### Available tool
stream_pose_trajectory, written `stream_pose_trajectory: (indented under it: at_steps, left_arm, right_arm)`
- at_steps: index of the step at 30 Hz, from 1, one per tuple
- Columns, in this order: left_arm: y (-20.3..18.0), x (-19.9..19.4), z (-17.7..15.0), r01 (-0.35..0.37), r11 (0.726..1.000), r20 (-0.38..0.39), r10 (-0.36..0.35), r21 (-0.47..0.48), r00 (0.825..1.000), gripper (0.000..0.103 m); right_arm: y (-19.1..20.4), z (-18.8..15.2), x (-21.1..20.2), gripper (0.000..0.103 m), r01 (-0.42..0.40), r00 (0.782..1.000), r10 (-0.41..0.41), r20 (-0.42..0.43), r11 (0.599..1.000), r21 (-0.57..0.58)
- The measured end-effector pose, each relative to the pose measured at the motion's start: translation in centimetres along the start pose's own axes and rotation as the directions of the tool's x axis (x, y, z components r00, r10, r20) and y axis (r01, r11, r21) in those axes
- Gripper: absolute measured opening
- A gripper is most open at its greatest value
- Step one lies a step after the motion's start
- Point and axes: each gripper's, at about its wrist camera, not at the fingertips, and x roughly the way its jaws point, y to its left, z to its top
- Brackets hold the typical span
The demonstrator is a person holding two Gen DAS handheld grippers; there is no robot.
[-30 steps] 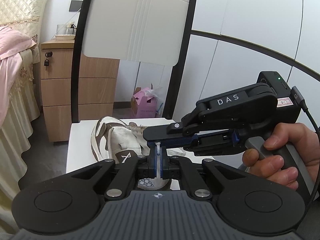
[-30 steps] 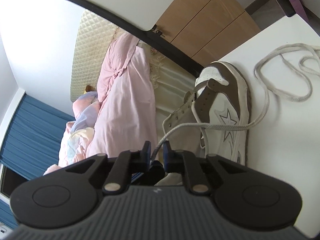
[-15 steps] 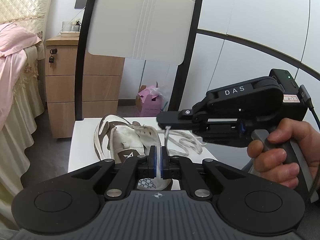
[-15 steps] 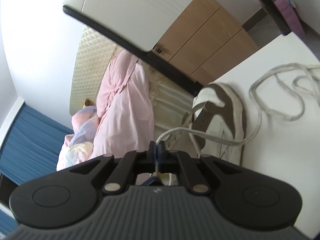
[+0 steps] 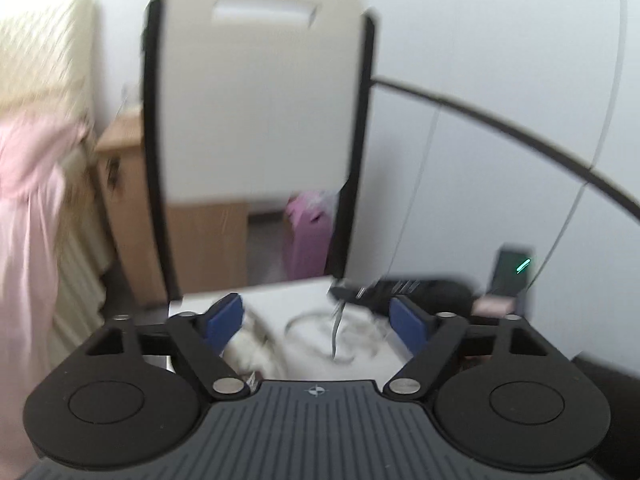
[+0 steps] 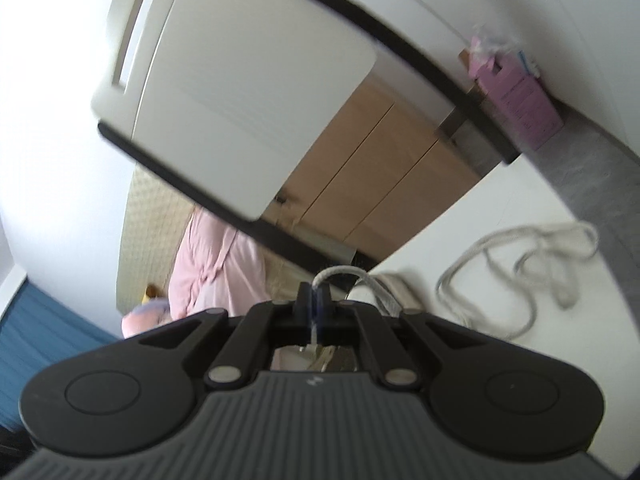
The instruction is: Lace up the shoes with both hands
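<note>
Right wrist view: right tool (image 6: 315, 300) pinched tight on the shoelace (image 6: 496, 256) tip; cord arcs up out of the pads, drops R toward the white sneaker (image 6: 394, 286), of which only a sliver shows past the tool body. Rest of lace lies in loose loops on the white tabletop (image 6: 480, 208), apart from the shoe. Chair back fills top of frame; wooden drawers and pink cloth on the bed behind.

Left wrist view (blurred): left tool (image 5: 320, 316) spread wide, jaws have just been opening, nothing between the blue pads (image 5: 224, 318). Handoff looks done: lace end hangs from the right tool's tip (image 5: 340, 292), dangling over the coil on the tabletop. Sneaker (image 5: 252, 340) sits low L, partly hidden behind the L pad. Eyelets not legible in either view.

Step, as I read it: tip passed L→R, so next is pulling slack through w/ the R tool, then re-gripping w/ the L.

How to do it well:
- Keep R pinch close to the aglet; grip further back lets the tip flop, hard to aim at next eyelet.
- Pull along the line of the eyelet, not sideways. Shoe is light, unpinned, prob slides or tips.
- Use the free L tool to steady the shoe upper before R pulls.
- Watch the loose loops; they may snag or knot as slack runs.
- Slow down: blur this heavy means eyelets can't be aimed for.
</note>
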Motion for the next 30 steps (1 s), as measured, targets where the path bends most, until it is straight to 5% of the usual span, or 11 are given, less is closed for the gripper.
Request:
stream_pose_trajectory:
  at_steps: [5,23,30]
  left_arm:
    - [-1.0,-2.1,3.0,0.040,0.998,0.007,-0.040,-0.054,0.999,0.093]
    - [-0.3,-1.0,3.9,0.132,0.983,-0.085,-0.144,-0.129,0.986,0.093]
    - [1.8,0.8,4.0,0.057,0.990,-0.055,-0.065,-0.128,0.996,0.093]
  right_arm:
    - [-1.1,0.8,-0.5,0.003,0.006,1.000,-0.007,0.030,0.999,0.045]
    - [-1.5,0.3,0.2,0.003,0.038,0.999,-0.038,-0.004,0.996,0.077]
    - [-1.3,-0.3,1.0,0.003,0.054,0.998,-0.052,-0.023,0.996,0.074]
